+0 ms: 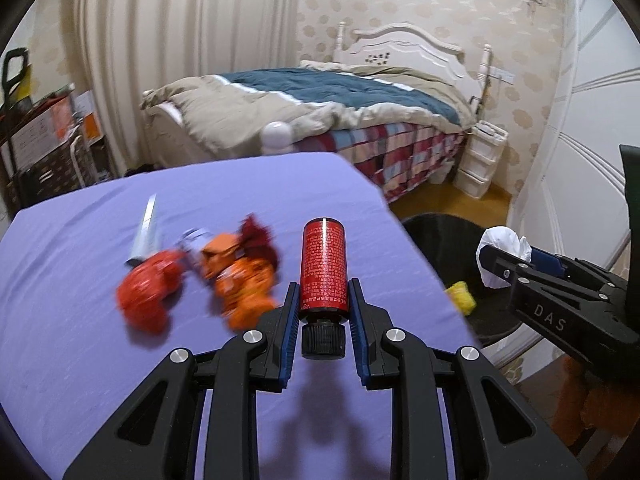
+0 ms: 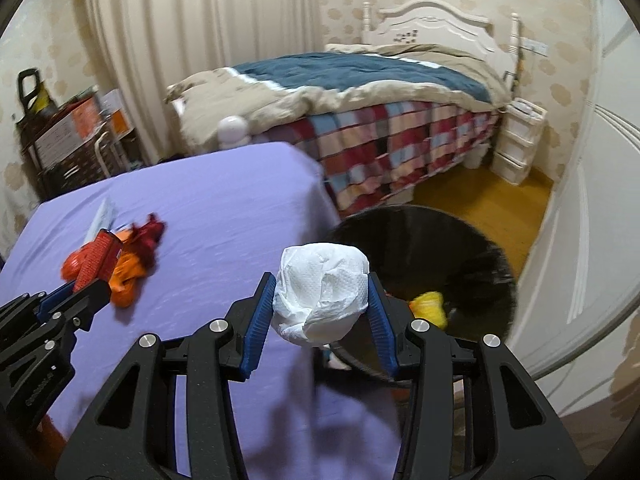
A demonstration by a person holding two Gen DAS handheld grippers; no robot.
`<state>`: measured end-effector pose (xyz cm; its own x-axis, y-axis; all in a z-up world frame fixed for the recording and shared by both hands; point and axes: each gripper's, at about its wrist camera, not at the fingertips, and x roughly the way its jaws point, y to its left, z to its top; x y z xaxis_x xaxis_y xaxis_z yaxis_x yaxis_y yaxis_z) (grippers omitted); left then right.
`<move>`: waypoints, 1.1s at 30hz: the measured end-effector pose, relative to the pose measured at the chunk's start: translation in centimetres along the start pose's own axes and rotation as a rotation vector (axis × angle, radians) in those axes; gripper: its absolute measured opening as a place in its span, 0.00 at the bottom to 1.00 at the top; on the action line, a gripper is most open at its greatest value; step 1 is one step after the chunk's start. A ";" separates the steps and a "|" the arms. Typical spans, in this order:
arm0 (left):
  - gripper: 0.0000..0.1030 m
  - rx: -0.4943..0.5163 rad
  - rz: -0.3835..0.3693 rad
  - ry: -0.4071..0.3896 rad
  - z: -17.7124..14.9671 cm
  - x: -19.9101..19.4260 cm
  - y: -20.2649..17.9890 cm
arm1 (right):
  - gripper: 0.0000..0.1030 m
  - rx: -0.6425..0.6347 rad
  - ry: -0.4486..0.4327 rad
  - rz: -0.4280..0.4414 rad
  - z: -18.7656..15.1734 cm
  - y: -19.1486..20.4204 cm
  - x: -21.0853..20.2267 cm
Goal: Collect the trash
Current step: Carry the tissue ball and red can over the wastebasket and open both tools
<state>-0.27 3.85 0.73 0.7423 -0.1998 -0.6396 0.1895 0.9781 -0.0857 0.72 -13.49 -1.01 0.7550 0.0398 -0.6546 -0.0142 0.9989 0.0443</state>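
- The left gripper has its fingers narrowed onto a red bottle, black cap toward the camera, held above the purple surface.
- The right gripper has its fingers clamped on a crumpled white tissue ball, at the surface's right edge.
- A black trash bin stands on the floor just beside that right edge, with a yellow scrap inside.
- Red and orange wrappers and a silvery wrapper lie blurred near the surface's left side.
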 end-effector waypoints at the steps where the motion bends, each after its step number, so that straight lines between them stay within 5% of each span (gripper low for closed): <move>1: 0.24 0.008 -0.010 -0.003 0.4 0.3 -0.6 | 0.43 0.006 -0.002 -0.010 0.2 -0.5 0.1; 20: 0.24 0.165 -0.072 0.038 4.1 8.3 -9.8 | 0.43 0.091 0.026 -0.107 1.7 -8.7 4.4; 33: 0.24 0.210 -0.072 0.086 4.6 11.8 -12.4 | 0.43 0.126 0.053 -0.117 2.2 -11.6 6.9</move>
<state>9.06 -10.93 -2.27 0.6665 -0.2542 -0.7008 0.3764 0.9262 0.0220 7.50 -24.90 -4.34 0.7112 -0.0724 -0.6993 0.1568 0.9860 0.0574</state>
